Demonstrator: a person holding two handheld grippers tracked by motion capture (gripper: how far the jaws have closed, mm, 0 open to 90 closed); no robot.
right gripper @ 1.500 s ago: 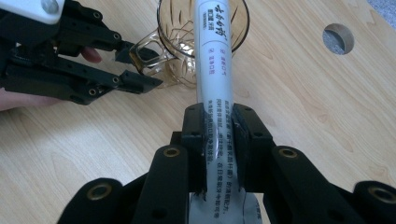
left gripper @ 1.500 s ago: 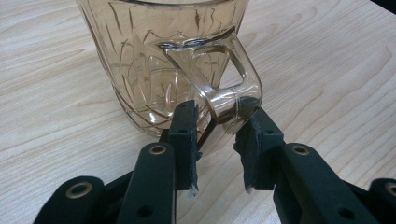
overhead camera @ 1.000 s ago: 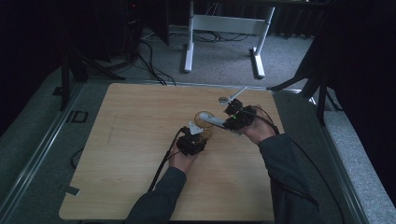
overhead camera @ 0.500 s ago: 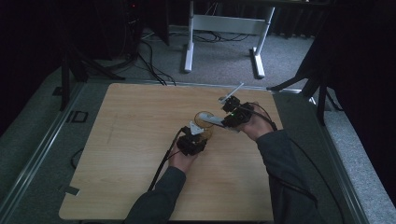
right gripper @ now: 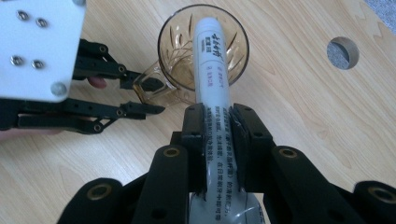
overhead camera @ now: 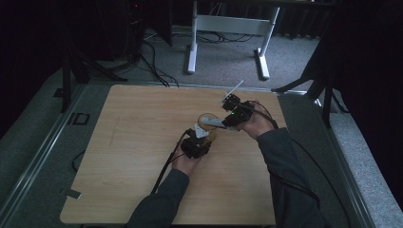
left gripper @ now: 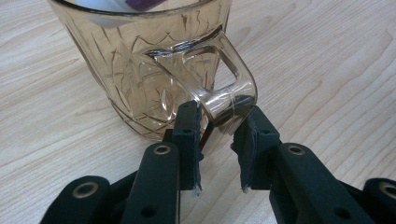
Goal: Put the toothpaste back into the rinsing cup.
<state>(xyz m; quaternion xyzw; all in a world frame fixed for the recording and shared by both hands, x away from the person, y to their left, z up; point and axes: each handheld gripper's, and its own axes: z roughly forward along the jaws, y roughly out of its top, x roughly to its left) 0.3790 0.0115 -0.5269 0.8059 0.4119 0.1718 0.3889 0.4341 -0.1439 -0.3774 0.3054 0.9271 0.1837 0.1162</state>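
- High view: glass mug [overhead camera: 207,124] stands on the wooden worktop [overhead camera: 119,156], right of centre and nearer the far edge than the near one. No writing legible from here.
- High view: white tube [overhead camera: 214,123] runs from the right hand-held gripper [overhead camera: 232,118] to the mug, long axis roughly parallel to the far edge, free end over the mug's mouth.
- High view: left hand-held gripper [overhead camera: 197,142] sits just on the near side of the mug, jaws toward it; jaw gap too small to judge here.
- Left gripper view: mug [left gripper: 140,65] is amber-tinted clear glass with a cut leaf pattern, upright, handle [left gripper: 219,88] turned toward the camera. No label on the glass.
- Left gripper view: left hand-held gripper [left gripper: 217,154] is partly open, jaws either side of the handle's lower bend; whether the pads touch the glass, cannot tell.
- Right gripper view: tube [right gripper: 215,93] is white with black printed characters along its length; print too small to read. Its long axis points straight away from the jaws, far end inside the mug [right gripper: 203,51] rim.
- Right gripper view: right hand-held gripper [right gripper: 217,135] is closed tight on the tube's middle.
- Right gripper view: left hand-held gripper [right gripper: 149,98] with its white plate [right gripper: 39,46] straddles the handle. A round hole [right gripper: 342,52] in the worktop lies beyond the mug.
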